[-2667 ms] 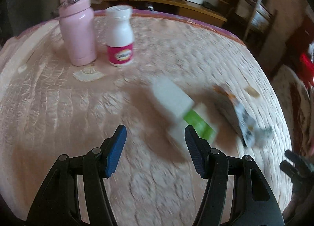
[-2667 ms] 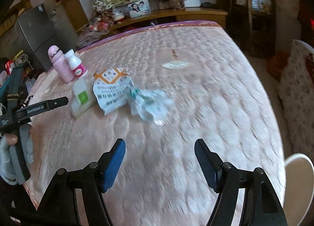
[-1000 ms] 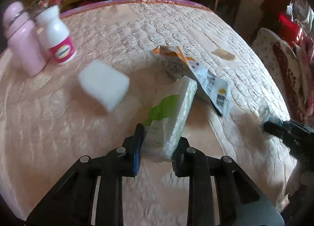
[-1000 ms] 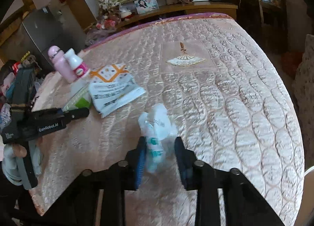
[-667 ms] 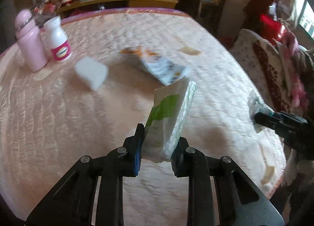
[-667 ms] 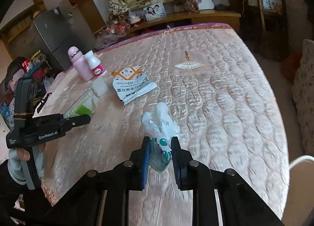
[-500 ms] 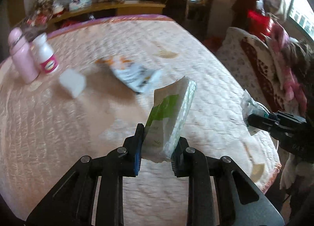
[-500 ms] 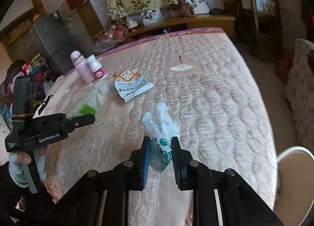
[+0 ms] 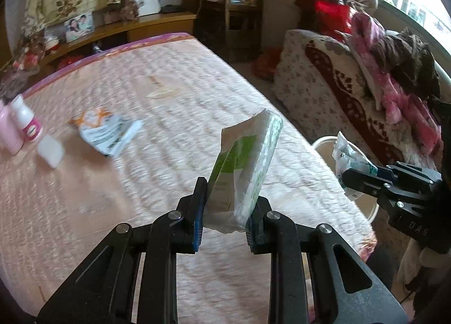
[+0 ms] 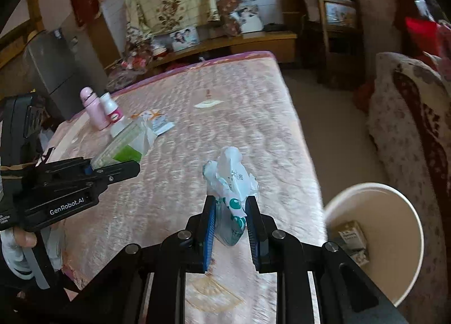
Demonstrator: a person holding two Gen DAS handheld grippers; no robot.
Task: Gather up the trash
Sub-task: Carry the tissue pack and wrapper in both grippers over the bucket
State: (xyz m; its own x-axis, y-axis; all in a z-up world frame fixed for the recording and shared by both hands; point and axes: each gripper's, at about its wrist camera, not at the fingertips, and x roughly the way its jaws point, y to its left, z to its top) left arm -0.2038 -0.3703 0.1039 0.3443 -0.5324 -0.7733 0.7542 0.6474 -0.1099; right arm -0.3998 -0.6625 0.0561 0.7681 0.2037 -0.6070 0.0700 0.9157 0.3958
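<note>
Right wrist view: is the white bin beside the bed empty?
No. The white bin already holds a small printed carton at its bottom, seen over the rim from the right wrist view.

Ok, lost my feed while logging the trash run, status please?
Left tool shut on tissue pack. Right tool shut on crumpled wrapper. White bin beside mattress, nothing blocking. Snack packet not yet collected.

wrist views downward, sharing bed (image 9: 174, 104)
</note>
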